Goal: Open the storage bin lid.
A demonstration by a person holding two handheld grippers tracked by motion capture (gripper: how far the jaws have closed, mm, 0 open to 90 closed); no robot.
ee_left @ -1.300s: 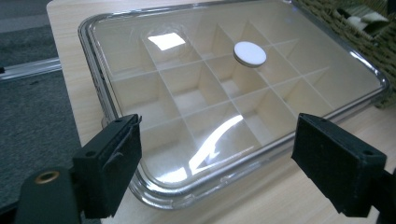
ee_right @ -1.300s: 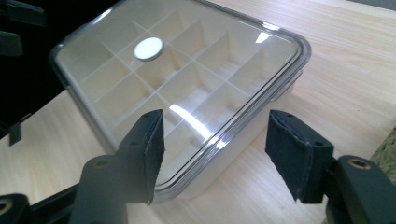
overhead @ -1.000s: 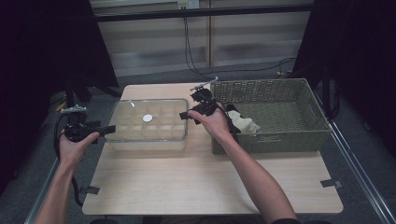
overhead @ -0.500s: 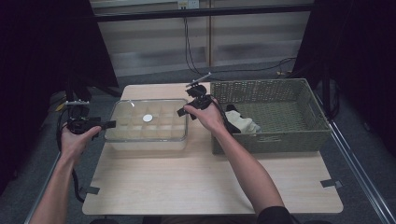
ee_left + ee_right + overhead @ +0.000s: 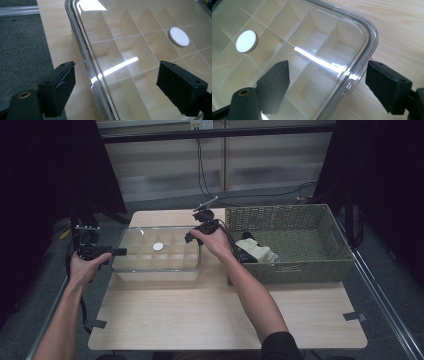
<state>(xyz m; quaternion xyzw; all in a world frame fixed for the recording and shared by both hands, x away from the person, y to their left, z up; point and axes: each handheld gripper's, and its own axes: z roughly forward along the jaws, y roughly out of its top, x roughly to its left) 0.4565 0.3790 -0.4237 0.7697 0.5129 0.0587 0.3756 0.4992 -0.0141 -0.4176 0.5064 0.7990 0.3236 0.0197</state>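
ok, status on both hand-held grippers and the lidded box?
Left hand-held gripper open, straddling clear box left rim. Right hand-held gripper open, just been opening, astride right rim. Lid on. Basket alongside, not obstructing.

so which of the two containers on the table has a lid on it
The clear compartment box on the left: a transparent lid with a white round disc covers it. The woven basket on the right is open-topped.

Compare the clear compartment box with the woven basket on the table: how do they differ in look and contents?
The clear compartment box is see-through, shut under a clear lid with a white round disc on it, while the woven basket is opaque green-grey wicker, open-topped. The box is split by dividers into cells, which look empty; the basket is one undivided space holding white and black items. The basket is the larger. Both are rectangular and rest side by side on the wooden table.
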